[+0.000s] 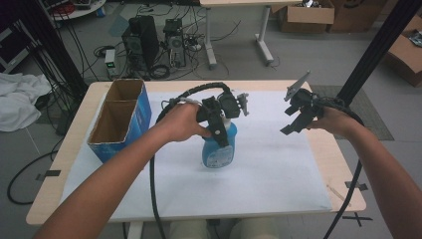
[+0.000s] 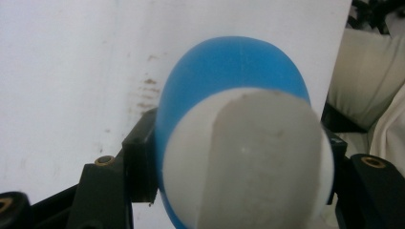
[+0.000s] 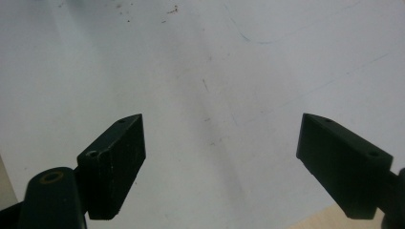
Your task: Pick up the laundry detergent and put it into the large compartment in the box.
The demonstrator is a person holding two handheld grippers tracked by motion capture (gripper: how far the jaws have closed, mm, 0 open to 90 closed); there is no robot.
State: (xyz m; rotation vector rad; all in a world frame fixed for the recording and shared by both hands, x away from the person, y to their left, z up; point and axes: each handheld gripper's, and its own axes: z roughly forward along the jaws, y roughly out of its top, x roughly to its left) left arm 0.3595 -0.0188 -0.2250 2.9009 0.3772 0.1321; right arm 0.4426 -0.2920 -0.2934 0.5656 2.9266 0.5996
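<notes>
Left gripper (image 1: 220, 133) pinches the blue bottle (image 1: 219, 149) mid-table, right gripper (image 1: 298, 119) spread and idle; next move is probably lifting it toward the far-left box (image 1: 119, 119).

Bottle (image 1: 219, 149) mid-table (image 1: 298, 179), box (image 1: 119, 119) at its left

- A blue cardboard box (image 1: 122, 119) stands open on the table's left side, split into two compartments.
- A white sheet (image 1: 268, 174) covers the wooden table (image 1: 343, 164).
- On the floor behind sit computer towers (image 1: 142, 42) among tangled cables.
- Brown cartons (image 1: 306, 17) stand at the far right.
</notes>
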